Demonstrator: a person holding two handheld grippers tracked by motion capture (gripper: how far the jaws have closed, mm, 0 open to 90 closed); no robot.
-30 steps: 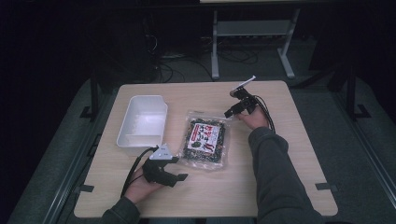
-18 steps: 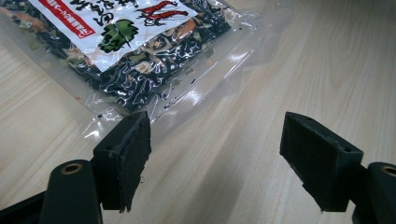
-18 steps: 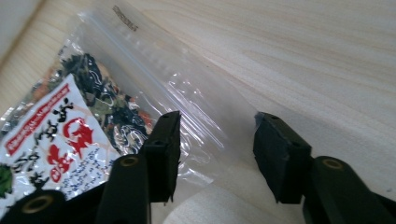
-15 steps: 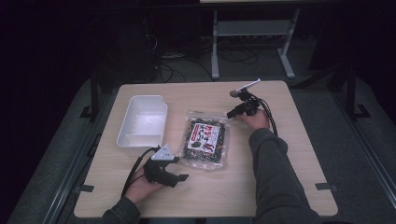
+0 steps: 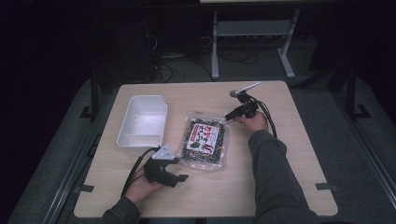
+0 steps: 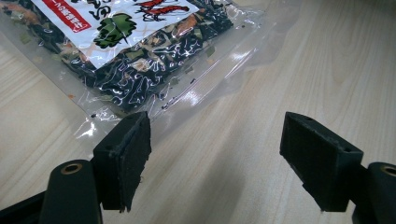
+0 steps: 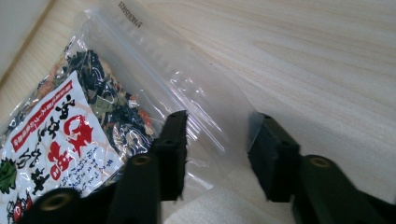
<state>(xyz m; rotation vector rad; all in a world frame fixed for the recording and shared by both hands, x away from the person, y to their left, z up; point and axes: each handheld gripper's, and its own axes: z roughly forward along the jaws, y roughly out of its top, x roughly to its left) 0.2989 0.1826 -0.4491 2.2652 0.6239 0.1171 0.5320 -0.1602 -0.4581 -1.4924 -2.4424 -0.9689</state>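
We see the snack bag [image 5: 204, 141] flat mid-table [image 5: 280, 154], just right of the white bin [image 5: 142, 119]. Right gripper [image 7: 217, 154] jaws apart, straddling the bag's clear top corner. Left gripper [image 6: 215, 158] jaws wide apart at the bag's near corner, nothing held.

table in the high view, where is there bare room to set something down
Free: the far strip of the table beyond the white bin and snack bag, and the near right corner beside the sleeve. Crowded: the middle, where the right gripper and left gripper both close in on the bag.
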